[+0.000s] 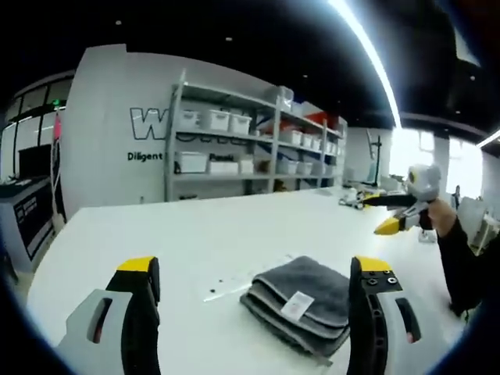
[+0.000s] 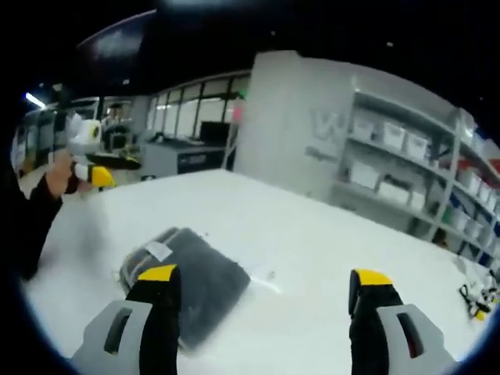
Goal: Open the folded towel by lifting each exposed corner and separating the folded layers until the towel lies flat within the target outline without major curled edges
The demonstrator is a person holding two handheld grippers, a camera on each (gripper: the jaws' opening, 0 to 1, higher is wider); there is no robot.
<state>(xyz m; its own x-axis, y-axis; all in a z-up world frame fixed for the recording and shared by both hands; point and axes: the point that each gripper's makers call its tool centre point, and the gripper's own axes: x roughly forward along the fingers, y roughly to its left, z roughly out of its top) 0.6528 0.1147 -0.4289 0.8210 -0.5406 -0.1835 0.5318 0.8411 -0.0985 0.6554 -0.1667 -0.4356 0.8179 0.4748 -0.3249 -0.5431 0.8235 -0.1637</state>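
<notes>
Towel: a grey folded towel (image 1: 301, 303) is seen in the lower centre of the left gripper view, flat on the white table (image 1: 195, 226); a white label (image 1: 297, 305) lies on its top layer.
Left gripper (image 1: 254, 273): jaws spread wide, nothing held, towel between them in the frame.
Right gripper (image 2: 266, 283): jaws spread, empty; towel (image 2: 191, 277) at lower left.
Step judged: approach; a top-layer corner alone should be pinched, lifted low, peeled outward; lower layers should be left undisturbed.
</notes>
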